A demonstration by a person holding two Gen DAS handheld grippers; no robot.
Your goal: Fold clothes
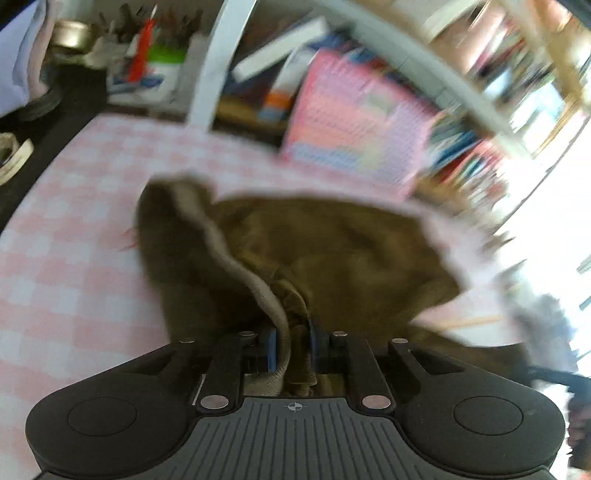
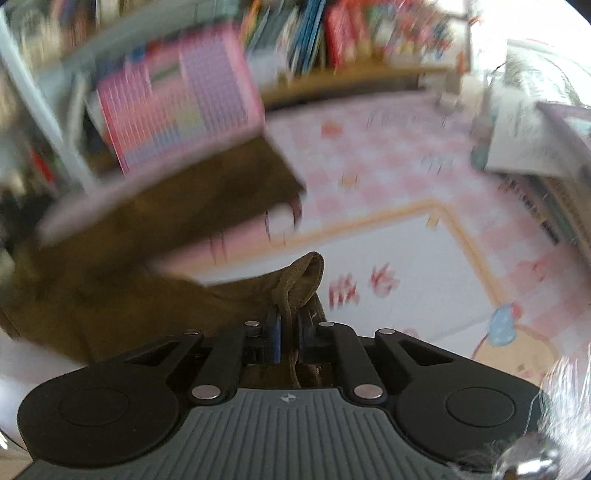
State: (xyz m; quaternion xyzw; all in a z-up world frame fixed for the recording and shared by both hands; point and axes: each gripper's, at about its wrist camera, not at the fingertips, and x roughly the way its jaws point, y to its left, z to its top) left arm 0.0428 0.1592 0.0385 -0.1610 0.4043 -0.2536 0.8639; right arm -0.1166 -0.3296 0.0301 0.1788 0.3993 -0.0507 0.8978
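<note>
An olive-brown garment [image 1: 332, 251] with a lighter ribbed hem lies partly on the pink checked tablecloth [image 1: 74, 258]. My left gripper [image 1: 293, 345] is shut on a bunched edge of it, cloth pinched between the blue pads. In the right wrist view the same garment [image 2: 147, 206] hangs stretched and lifted over the table. My right gripper [image 2: 290, 332] is shut on another bunched corner of it. Both views are blurred by motion.
A pink grid-patterned board [image 1: 354, 122] leans against a shelf of books [image 2: 332, 33] behind the table. A pen holder and tins [image 1: 147, 55] stand at the far left. A stack of papers [image 2: 535, 140] sits at the right edge.
</note>
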